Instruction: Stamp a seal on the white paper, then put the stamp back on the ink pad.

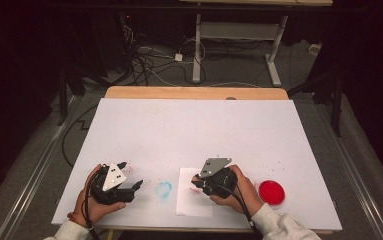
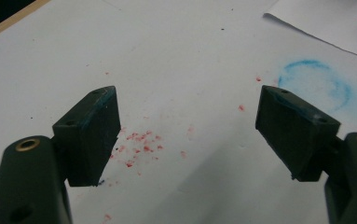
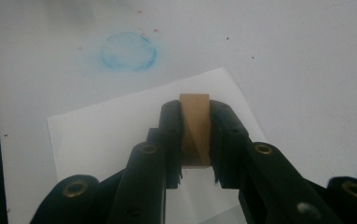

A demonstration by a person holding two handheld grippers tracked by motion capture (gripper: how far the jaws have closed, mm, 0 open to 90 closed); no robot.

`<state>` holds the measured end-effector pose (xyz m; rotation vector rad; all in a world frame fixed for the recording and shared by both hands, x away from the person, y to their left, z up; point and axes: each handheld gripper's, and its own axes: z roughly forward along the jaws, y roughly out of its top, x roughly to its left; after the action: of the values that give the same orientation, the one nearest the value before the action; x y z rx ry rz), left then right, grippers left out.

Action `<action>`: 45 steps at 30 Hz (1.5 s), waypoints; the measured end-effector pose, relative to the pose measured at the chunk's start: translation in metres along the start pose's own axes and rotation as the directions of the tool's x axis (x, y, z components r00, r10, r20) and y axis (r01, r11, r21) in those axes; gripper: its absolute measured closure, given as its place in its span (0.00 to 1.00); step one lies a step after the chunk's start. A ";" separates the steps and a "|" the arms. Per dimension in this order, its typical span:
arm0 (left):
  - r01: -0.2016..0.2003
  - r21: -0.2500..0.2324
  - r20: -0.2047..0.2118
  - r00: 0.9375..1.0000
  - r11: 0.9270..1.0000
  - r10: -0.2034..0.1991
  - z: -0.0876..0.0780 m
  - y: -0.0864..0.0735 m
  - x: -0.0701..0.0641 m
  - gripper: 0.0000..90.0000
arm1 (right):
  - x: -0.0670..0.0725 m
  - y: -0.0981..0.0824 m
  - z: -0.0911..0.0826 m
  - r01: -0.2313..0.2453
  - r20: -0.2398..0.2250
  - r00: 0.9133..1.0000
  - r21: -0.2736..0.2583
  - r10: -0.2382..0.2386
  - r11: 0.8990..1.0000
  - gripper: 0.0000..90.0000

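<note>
Currently the right tool (image 3: 197,135) grips a wooden stamp (image 3: 195,127), held over the paper sheet (image 1: 194,202) on the desk (image 1: 194,130). To stamp well, the block should probably come down square to the sheet, be pressed evenly, then lifted straight off to avoid smearing. The left tool (image 2: 188,128) rests open and empty, left of the sheet. A red ink pad (image 1: 271,192) in its round dish lies right of the sheet, uncovered.

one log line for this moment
right gripper: shut on wooden stamp | over paper sheet | left gripper: open, nothing held | red ink pad: untouched
</note>
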<state>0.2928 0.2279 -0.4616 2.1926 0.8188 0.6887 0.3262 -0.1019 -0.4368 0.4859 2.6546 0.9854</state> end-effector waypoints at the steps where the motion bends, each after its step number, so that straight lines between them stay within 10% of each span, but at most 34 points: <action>1: 0.001 -0.001 0.001 1.000 1.000 -0.001 0.000 0.000 0.000 0.24 | -0.001 0.000 0.000 -0.001 0.000 1.000 0.000 0.001 1.000 0.84; 30: 0.000 -0.003 0.005 1.000 1.000 0.000 0.000 0.000 0.001 0.24 | -0.001 0.001 -0.020 0.006 0.002 1.000 -0.021 -0.006 1.000 0.84; 45: -0.018 -0.009 -0.002 1.000 1.000 0.018 -0.001 0.004 -0.003 0.24 | -0.013 -0.020 -0.060 -0.034 0.084 0.996 -0.040 0.038 0.999 0.84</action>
<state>0.2917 0.2241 -0.4585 2.1944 0.7964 0.7020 0.3123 -0.1556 -0.4046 0.5560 2.5551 1.0020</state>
